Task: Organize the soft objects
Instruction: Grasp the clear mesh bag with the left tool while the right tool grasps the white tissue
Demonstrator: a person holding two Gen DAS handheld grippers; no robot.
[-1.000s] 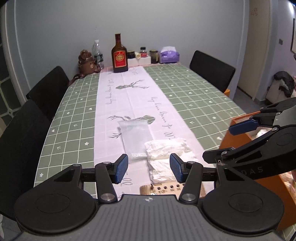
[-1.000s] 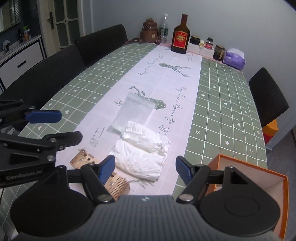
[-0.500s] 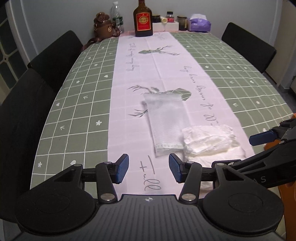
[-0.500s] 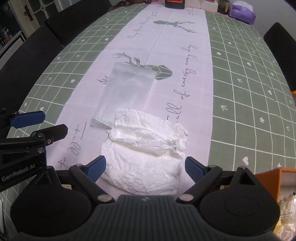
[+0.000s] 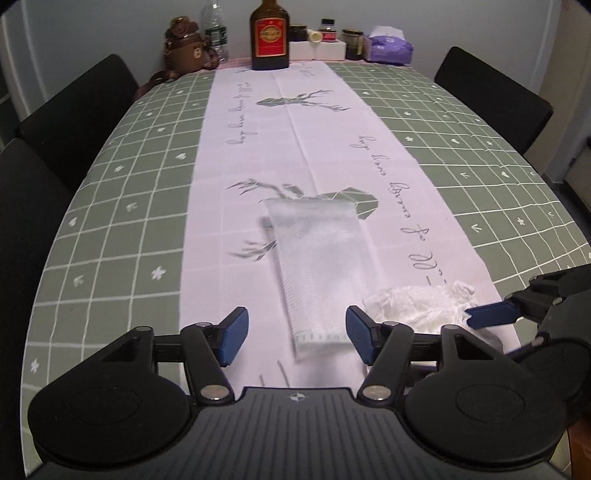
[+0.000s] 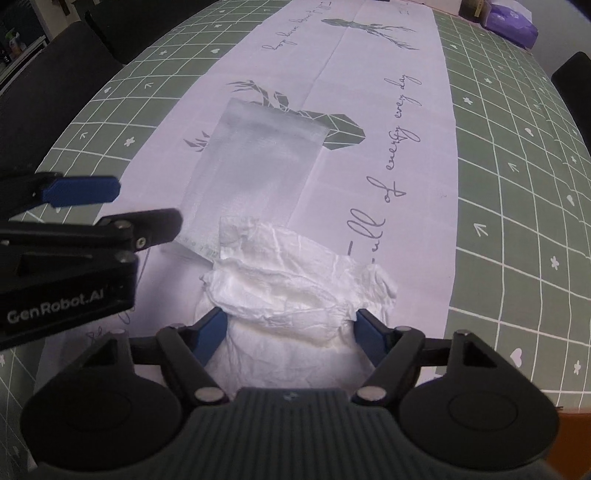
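Crumpled white soft bundle (image 6: 295,291), like wadded cloth or tissue, lying on the pale centre runner (image 5: 295,147) of a green checked tablecloth (image 5: 122,206), at the near end of the table. Partly overlapping its far edge, a flat translucent pouch (image 6: 258,162) stretched lengthwise along the runner. Right gripper (image 6: 290,332) spread wide, blue pads flanking the near end of the bundle on both sides, not yet pressing it. Left gripper (image 5: 293,334) also spread wide, low over the near end of the pouch, nothing between the pads. Orange box corner (image 6: 569,446) just visible at lower right. Far end of the table: brown bottle with red label (image 5: 269,35), bear-shaped flask (image 5: 184,44), purple tissue pack (image 5: 389,48), small jars; black chairs (image 5: 77,110) alongside. Step in hand, by appearance: lining up to pick the bundle. Next move likely calls for closing the right pads on the wad without catching the pouch edge.
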